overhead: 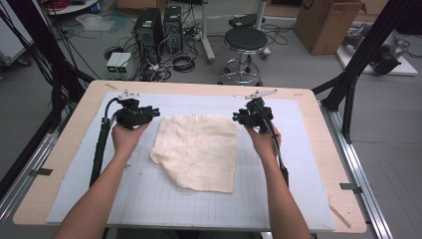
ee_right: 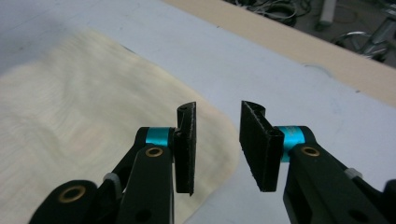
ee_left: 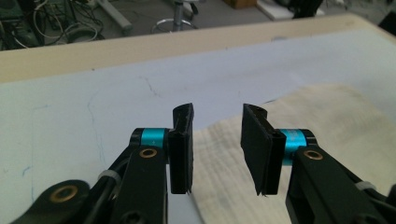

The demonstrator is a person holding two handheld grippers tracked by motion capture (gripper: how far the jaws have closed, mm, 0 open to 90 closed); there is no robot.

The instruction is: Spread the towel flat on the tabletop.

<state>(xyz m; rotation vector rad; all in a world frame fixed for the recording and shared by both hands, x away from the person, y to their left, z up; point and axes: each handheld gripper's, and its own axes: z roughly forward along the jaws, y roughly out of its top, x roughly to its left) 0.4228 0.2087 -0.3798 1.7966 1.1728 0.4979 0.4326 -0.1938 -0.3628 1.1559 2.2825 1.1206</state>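
High view: cream woven cloth (overhead: pixel 198 151), rumpled, on gridded mat (overhead: pixel 278 199).

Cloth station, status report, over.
Left gripper and right gripper open, nothing held. Cream cloth lies flat on the grid mat, released. Nothing in the way.

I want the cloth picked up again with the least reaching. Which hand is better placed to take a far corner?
Neither clearly, with a slight edge to the left. The left tool and right tool each stand open beside a far corner of the cloth. In the left gripper view the corner lies right between the jaws.
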